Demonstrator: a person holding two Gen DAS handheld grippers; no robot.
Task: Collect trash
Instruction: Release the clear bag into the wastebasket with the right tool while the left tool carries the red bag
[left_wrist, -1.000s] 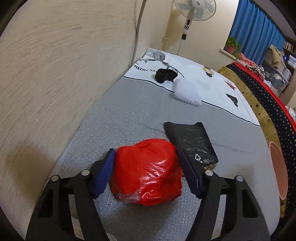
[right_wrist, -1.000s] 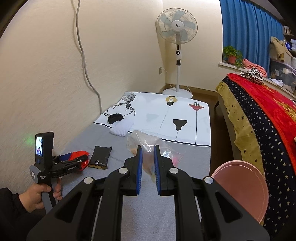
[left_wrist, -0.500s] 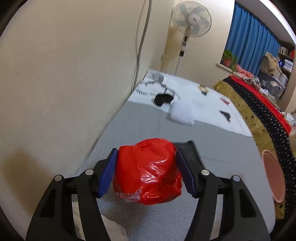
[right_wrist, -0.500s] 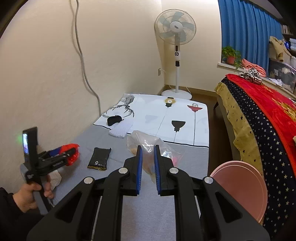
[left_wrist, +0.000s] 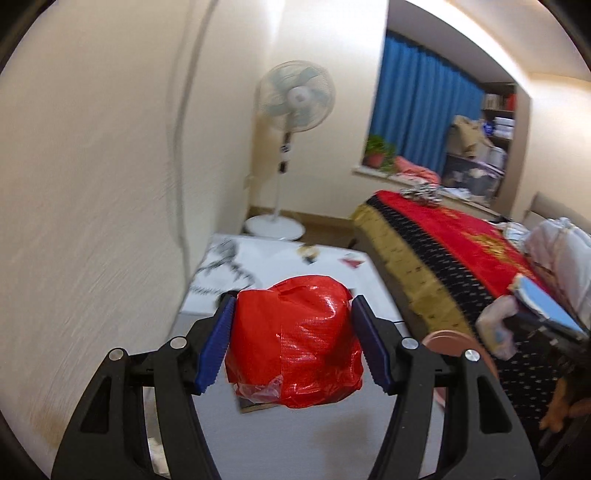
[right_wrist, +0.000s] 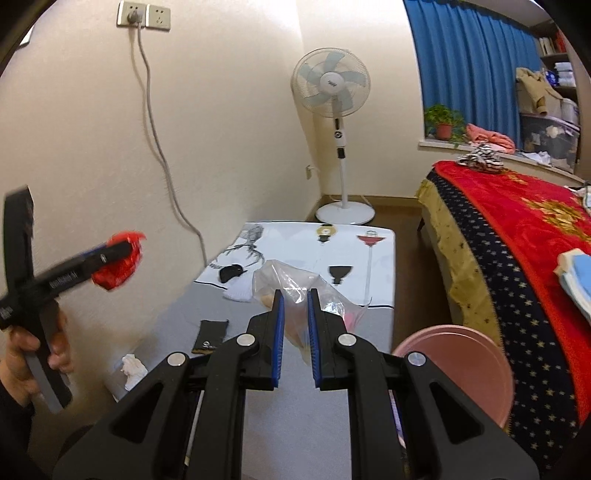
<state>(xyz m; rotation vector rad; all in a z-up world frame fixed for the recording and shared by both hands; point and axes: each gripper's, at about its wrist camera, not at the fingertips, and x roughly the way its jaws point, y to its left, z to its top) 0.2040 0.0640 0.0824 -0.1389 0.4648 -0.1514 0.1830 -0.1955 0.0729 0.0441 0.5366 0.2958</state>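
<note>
The left gripper (left_wrist: 291, 339) has a crumpled red plastic bag (left_wrist: 293, 341) clamped between its blue pads, the jaws standing fairly wide because the bundle itself is bulky; the bag is up in the air, clear of the grey mat (right_wrist: 280, 424), and in the right wrist view it shows at the far left against the wall. It looks very light and soft, a thin glossy film that gives under the pads and could slide out if the squeeze slackens, so the hold across its thick middle seems the safest one. The right gripper (right_wrist: 294, 330) has its jaws nearly together on the thin wall of a clear plastic bag (right_wrist: 291, 284), which seems to hold a few scraps already and likely serves as the collecting bag; it is limp and slippery, so a pinch near its mouth would probably serve better than one on the loose belly. On the mat, left of that bag, lie a flat black packet (right_wrist: 210, 334), stiff enough to be taken by an edge, and nearer, a white crumpled tissue (right_wrist: 133, 367), soft and weightless. A pink basin (right_wrist: 461, 369) stands at the right, beside the bed.
</note>
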